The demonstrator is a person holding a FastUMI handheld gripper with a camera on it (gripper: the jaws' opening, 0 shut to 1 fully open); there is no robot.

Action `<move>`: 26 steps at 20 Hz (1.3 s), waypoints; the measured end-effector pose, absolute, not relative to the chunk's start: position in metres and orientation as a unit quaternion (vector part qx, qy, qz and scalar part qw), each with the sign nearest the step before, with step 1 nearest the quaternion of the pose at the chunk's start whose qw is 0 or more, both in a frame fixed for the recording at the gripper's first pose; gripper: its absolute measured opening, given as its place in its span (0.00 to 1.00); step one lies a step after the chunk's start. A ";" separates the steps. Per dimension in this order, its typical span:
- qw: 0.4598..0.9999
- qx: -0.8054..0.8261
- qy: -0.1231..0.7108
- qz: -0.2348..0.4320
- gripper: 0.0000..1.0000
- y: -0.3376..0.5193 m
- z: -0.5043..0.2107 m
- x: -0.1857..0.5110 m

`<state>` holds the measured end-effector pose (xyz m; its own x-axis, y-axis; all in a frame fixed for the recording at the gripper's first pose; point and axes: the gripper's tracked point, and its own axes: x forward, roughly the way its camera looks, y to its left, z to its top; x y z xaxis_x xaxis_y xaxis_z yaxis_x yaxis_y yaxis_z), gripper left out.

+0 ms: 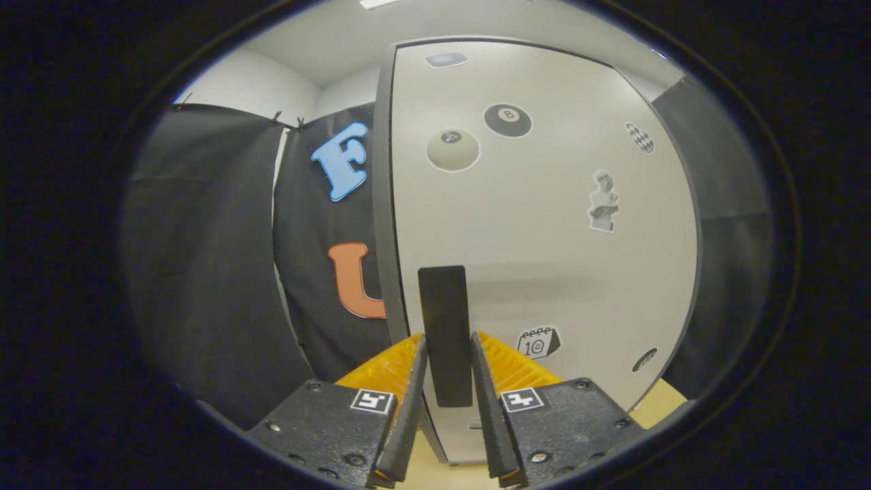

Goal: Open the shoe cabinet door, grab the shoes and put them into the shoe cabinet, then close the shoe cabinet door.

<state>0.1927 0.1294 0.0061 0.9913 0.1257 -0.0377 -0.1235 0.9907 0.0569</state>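
**Fingers at the door handle**

Left of frame: black cloth wall [204, 272]. Centre: shoe cabinet door [544, 238], white, stickered, rigid. Lower centre: black handle [446, 327], stiff, narrow, probably the best hold. Gripper [447, 354] straddling handle, fingers [415, 381] slightly apart, contact not discernible. Likely light swing on hinges.

Surface finishes at the shoe cabinet door [544, 224].
Door: smooth, matt off-white panel bearing glossy stickers [507, 120]. Handle [446, 333]: matt black, between the gripper [447, 347] fingers. Finger pads [391, 371]: ribbed orange plastic; finger housings: grainy black plastic.
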 end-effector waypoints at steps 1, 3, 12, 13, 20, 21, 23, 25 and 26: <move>0.998 0.022 0.026 0.058 0.43 0.130 0.005 0.196; 0.998 0.002 0.037 0.050 0.41 0.126 0.001 0.207; 0.997 0.022 0.057 0.049 0.30 0.124 -0.004 0.202; 0.997 0.014 0.057 0.046 0.28 0.121 -0.004 0.200; 0.993 0.006 0.058 0.102 0.28 0.116 0.006 0.156; 0.992 0.003 0.054 0.112 0.28 0.112 0.007 0.148; 0.990 -0.004 0.052 0.131 0.28 0.106 0.007 0.135; 0.988 -0.004 0.053 0.142 0.27 0.098 0.008 0.124; 0.988 -0.008 0.052 0.147 0.27 0.094 0.008 0.122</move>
<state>0.1216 0.0937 0.0076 0.9515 0.2894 -0.1043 -0.2910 0.9567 0.0002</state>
